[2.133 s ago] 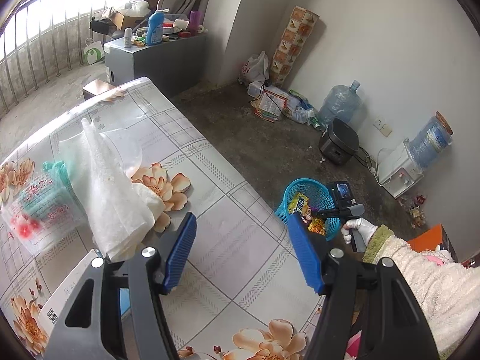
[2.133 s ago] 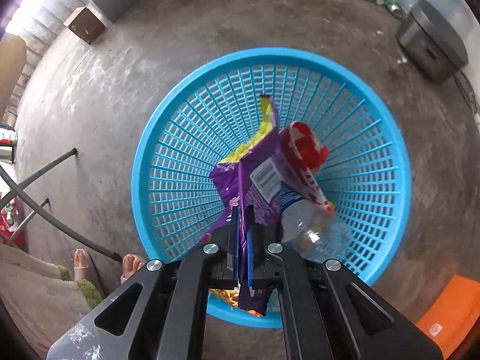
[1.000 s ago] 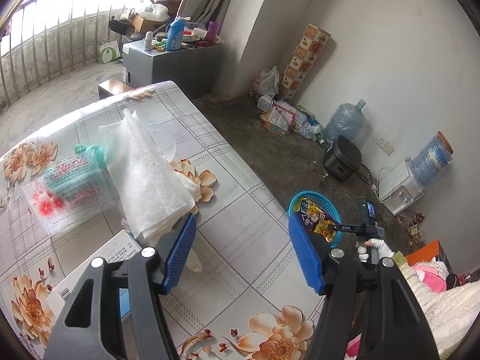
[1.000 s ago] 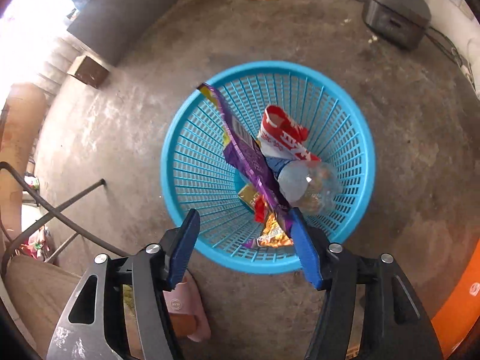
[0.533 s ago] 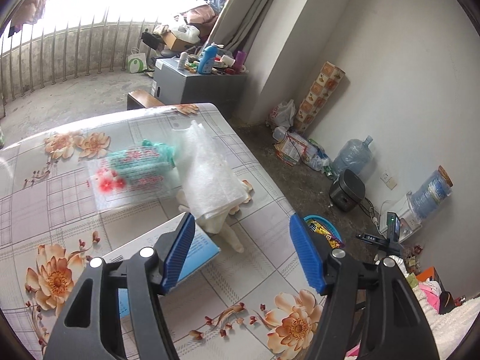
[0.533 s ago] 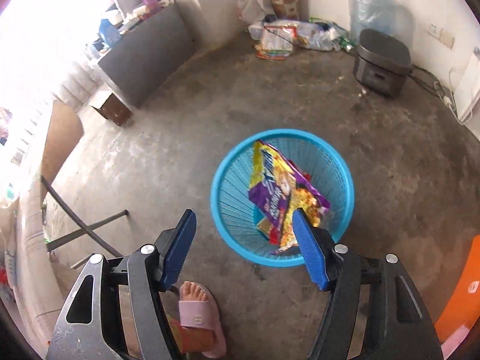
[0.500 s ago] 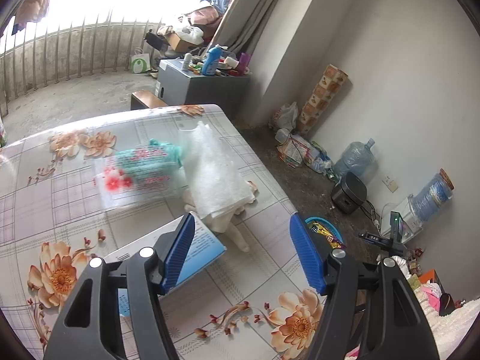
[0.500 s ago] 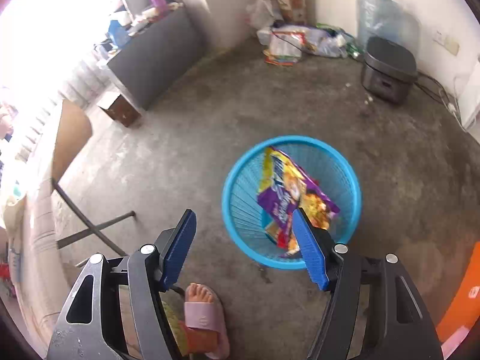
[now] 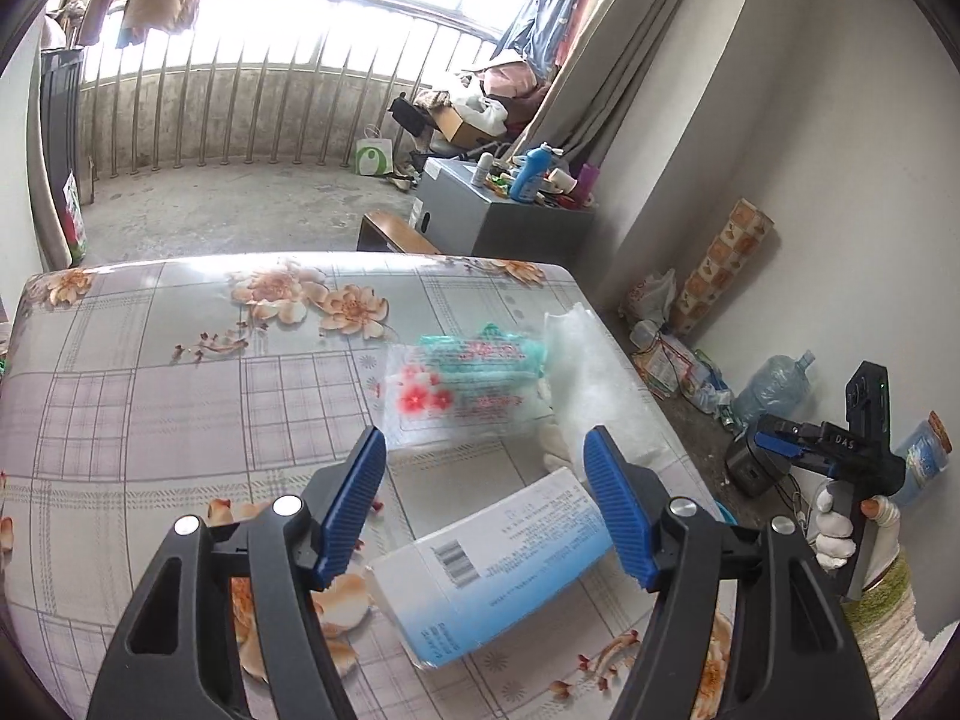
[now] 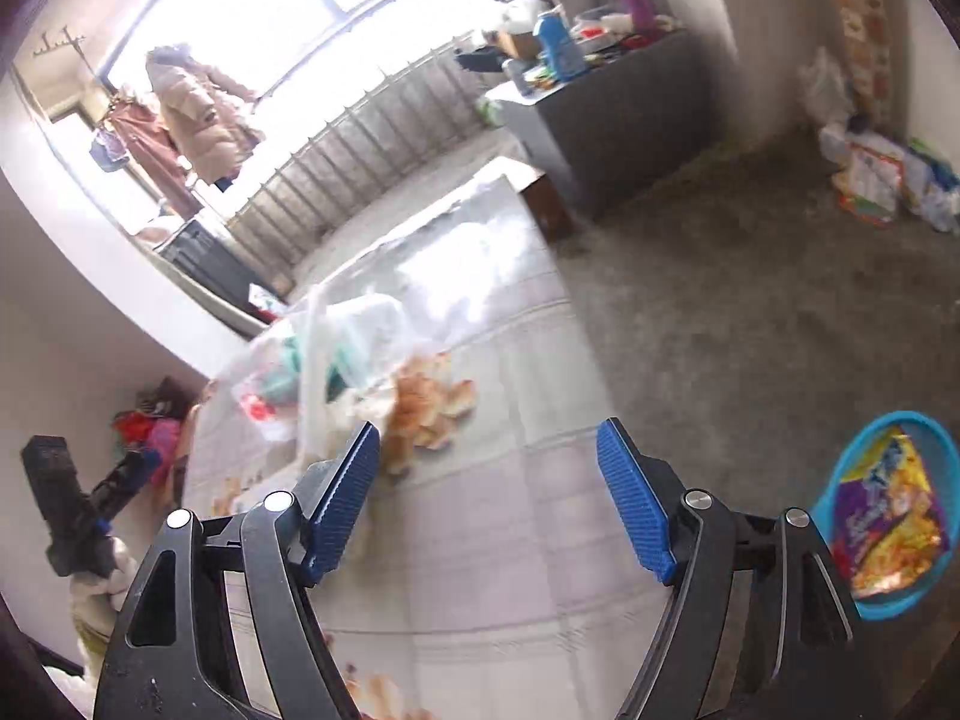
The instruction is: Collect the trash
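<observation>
My left gripper (image 9: 480, 504) hovers over the floral table (image 9: 180, 372), jaws opening, nothing between the pads. Just under it lies a white and blue box (image 9: 498, 564). Beyond the box are a clear printed plastic bag (image 9: 462, 390) and a white crumpled wrapper (image 9: 594, 372). My right gripper (image 10: 486, 498) hangs above the table's edge (image 10: 510, 540), jaws opening and empty. The blue basket (image 10: 894, 417) stands on the floor at the right, with a purple and yellow snack bag (image 10: 888, 510) in it. The plastic bags (image 10: 336, 348) look blurred in the right wrist view.
A gloved hand (image 9: 831, 531) holds the right gripper at the table's right side. On the floor by the wall are water jugs (image 9: 774, 384), a dark cooker (image 9: 750, 468) and a litter pile (image 10: 870, 180). A grey cabinet (image 9: 498, 222) stands behind the table.
The right gripper let go of the snack bag into the basket, rose and swung over to the table. The left gripper shifted along the table, bringing the white and blue box under its fingers.
</observation>
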### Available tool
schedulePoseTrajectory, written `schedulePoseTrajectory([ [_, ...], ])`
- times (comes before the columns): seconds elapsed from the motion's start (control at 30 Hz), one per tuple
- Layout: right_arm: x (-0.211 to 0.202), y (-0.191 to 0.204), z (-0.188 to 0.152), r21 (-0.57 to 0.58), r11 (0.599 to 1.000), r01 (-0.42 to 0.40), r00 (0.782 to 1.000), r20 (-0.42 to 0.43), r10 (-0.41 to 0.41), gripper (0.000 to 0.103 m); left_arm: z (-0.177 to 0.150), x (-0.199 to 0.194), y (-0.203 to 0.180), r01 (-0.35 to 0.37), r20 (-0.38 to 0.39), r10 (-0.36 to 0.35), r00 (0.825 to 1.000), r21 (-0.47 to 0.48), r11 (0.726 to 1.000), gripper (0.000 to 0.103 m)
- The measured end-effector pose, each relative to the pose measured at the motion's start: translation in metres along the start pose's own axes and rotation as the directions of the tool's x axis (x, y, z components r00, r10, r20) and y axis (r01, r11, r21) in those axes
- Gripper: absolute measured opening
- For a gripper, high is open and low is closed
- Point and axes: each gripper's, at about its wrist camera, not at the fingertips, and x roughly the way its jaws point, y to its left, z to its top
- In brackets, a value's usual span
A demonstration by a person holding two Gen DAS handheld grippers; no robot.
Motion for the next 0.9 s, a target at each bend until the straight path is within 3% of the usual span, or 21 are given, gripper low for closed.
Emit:
schedulePoseTrajectory([
  [0.1, 0.035, 0.039, 0.018, 0.013, 0.998, -0.069, 0.996, -0.047, 0.070, 0.071, 0.023, 0.023, 0.020, 0.011, 0.017, -0.011, 1.000, -0.003, 1.000, 0.066],
  [0.27, 0.094, 0.073, 0.050, 0.050, 0.994, -0.096, 0.992, -0.076, 0.099, 0.071, 0.071, 0.082, 0.049, 0.083, -0.002, -0.083, 0.997, -0.049, 0.995, 0.065],
  [0.4, 0.143, 0.083, 0.067, 0.090, 0.995, -0.049, 0.992, -0.111, 0.059, 0.070, 0.083, 0.151, 0.060, 0.164, -0.131, -0.178, 0.975, -0.113, 0.980, 0.056],
  [0.5, 0.167, 0.088, 0.063, 0.117, 0.992, -0.042, 0.981, -0.181, 0.063, 0.059, 0.076, 0.193, 0.062, 0.176, -0.239, -0.210, 0.948, -0.155, 0.972, 0.044],
  [0.53, 0.173, 0.090, 0.059, 0.119, 0.991, -0.061, 0.978, -0.192, 0.083, 0.057, 0.072, 0.202, 0.062, 0.179, -0.261, -0.219, 0.940, -0.167, 0.969, 0.035],
  [0.7, 0.163, 0.119, 0.037, 0.057, 0.989, -0.135, 0.956, -0.253, 0.145, 0.052, 0.053, 0.195, 0.052, 0.222, -0.297, -0.259, 0.919, -0.153, 0.963, 0.021],
  [0.9, 0.151, 0.146, 0.012, -0.034, 0.981, -0.190, 0.933, -0.318, 0.170, 0.048, 0.018, 0.151, 0.057, 0.253, -0.294, -0.299, 0.908, -0.186, 0.950, 0.020],
])
